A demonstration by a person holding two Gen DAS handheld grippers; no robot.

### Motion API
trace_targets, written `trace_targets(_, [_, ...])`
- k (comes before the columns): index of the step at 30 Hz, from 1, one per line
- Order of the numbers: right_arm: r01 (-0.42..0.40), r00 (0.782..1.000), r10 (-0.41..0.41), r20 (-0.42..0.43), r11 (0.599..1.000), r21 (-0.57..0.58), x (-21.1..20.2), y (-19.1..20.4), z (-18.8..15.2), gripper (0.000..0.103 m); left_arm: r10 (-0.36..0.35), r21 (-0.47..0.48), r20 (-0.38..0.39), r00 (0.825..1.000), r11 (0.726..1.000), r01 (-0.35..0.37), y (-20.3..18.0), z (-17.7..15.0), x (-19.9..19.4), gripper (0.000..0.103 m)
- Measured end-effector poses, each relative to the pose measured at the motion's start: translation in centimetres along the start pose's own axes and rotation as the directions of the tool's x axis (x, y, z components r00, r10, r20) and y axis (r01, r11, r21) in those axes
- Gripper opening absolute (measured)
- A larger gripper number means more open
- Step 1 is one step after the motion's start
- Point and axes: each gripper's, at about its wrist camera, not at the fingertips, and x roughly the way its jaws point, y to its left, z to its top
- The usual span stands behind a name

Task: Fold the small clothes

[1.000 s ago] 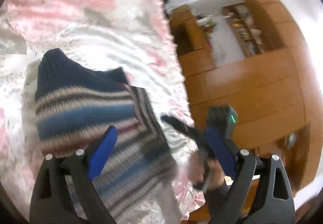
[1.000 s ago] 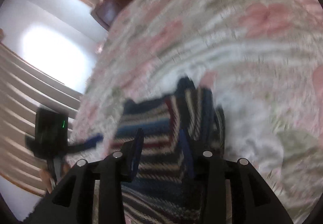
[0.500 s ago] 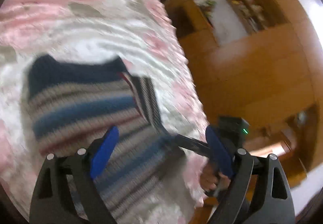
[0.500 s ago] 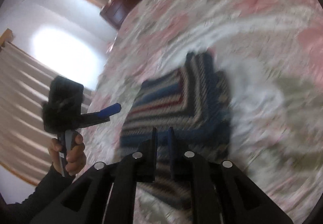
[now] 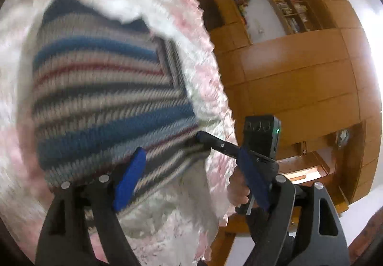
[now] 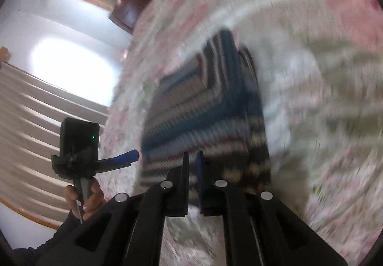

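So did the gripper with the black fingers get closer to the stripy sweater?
Yes. Against the wooden wardrobe, the right gripper has slid left to the striped sweater edge; its fingers have closed too.

Open bedspread is seen around the folded striped sweater, apparently unobstructed though blurred, while passage off the bed's edge is bounded by a wooden cabinet.

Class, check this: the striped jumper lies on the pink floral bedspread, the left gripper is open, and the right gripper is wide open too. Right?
One slip. The right gripper is nearly shut, its jaws a narrow slit apart, as the right wrist view shows. The striped jumper does lie on the bedspread, and the left gripper is open.
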Motion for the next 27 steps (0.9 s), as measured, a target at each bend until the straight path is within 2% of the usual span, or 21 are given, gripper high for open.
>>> trace_targets(1, [0.019,1.0,-0.018,-0.023,1.0,0.014,0.6,-0.9,-0.4,0.001,0.012,-0.034,-0.007,1.0,0.999,-0.012,1.2,-0.4,0.7,0.078])
trace_targets(2, [0.036,0.998,-0.034,-0.046,0.998,0.042,1.6,-2.3,-0.9,0.0,0.014,-0.087,-0.023,1.0,0.996,-0.016,3.3,-1.0,1.9,0.076])
trace_targets(3, [0.024,0.998,-0.021,-0.052,0.998,0.065,2.0,-3.0,-1.1,0.0,0.022,-0.101,-0.026,0.999,0.995,-0.024,4.2,-1.2,2.3,0.064])
trace_targets(4, [0.001,0.999,0.004,-0.05,0.995,0.095,2.0,-3.8,-1.3,0.0,0.023,-0.132,-0.013,1.0,0.991,-0.024,5.3,-1.6,2.5,0.058])
trace_targets(6, [0.018,0.998,-0.013,-0.054,0.996,0.089,1.2,-3.3,-1.5,0.0,-0.024,-0.163,0.021,0.999,0.986,0.027,5.4,-2.0,1.6,0.065])
trace_targets(7, [0.037,0.998,-0.033,-0.057,0.996,0.078,0.6,-2.9,-1.6,0.0,-0.035,-0.155,0.03,0.999,0.987,0.04,4.8,-2.2,0.8,0.08])
trace_targets(8, [0.058,0.997,-0.054,-0.052,0.996,0.07,-0.4,-2.5,-1.6,0.004,-0.045,-0.135,0.041,0.998,0.99,0.051,4.0,-2.6,-0.1,0.091])
trace_targets(9, [0.065,0.997,-0.062,-0.042,0.995,0.073,-1.4,-2.4,-1.5,0.007,-0.046,-0.116,0.051,0.998,0.992,0.052,3.4,-2.7,-1.0,0.091])
trace_targets(10, [0.057,0.998,-0.054,-0.037,0.996,0.07,-2.4,-2.2,-1.4,0.02,-0.043,-0.09,0.061,0.997,0.995,0.048,2.7,-2.9,-2.3,0.092])
trace_targets(11, [0.045,0.999,-0.044,-0.023,0.997,0.06,-3.5,-1.9,-1.5,0.054,-0.044,-0.079,0.069,0.997,0.996,0.049,2.5,-2.9,-3.3,0.094])
trace_targets(12, [0.052,0.998,-0.053,0.027,0.998,0.033,-4.8,-1.0,-0.5,0.078,-0.049,-0.076,0.088,0.995,0.996,0.056,2.2,-2.7,-4.5,0.096])
trace_targets(13, [0.072,0.994,-0.074,0.077,0.997,0.021,-6.1,-0.8,0.2,0.097,-0.046,-0.076,0.103,0.994,0.996,0.054,2.4,-2.5,-5.4,0.096])
trace_targets(14, [0.072,0.992,-0.073,0.099,0.997,0.013,-6.2,-0.4,1.1,0.1,-0.037,-0.085,0.135,0.99,0.995,0.049,2.7,-1.9,-6.5,0.098])
trace_targets(16, [0.032,0.999,-0.033,0.038,0.999,0.033,-5.2,-0.5,2.8,0.1,-0.024,-0.128,0.174,0.985,0.991,0.046,4.1,-0.4,-7.8,0.1])
trace_targets(18, [0.028,0.999,-0.026,-0.029,0.997,0.071,-3.0,-1.3,4.7,0.1,0.007,-0.185,0.176,0.984,0.982,0.026,5.7,1.2,-7.7,0.1])
trace_targets(19, [0.016,0.998,-0.011,-0.059,0.996,0.089,-1.7,-1.7,5.7,0.1,0.041,-0.231,0.168,0.985,0.973,-0.001,7.3,2.3,-7.5,0.1])
trace_targets(21, [0.024,0.995,-0.013,-0.104,0.994,0.11,0.8,-2.1,7.2,0.099,0.063,-0.263,0.133,0.989,0.964,-0.026,8.7,3.9,-6.9,0.1])
trace_targets(27, [0.051,0.977,-0.027,-0.211,0.993,0.108,6.5,-3.3,9.2,0.1,0.058,-0.272,0.025,0.998,0.961,-0.049,10.8,6.6,-2.3,0.1])
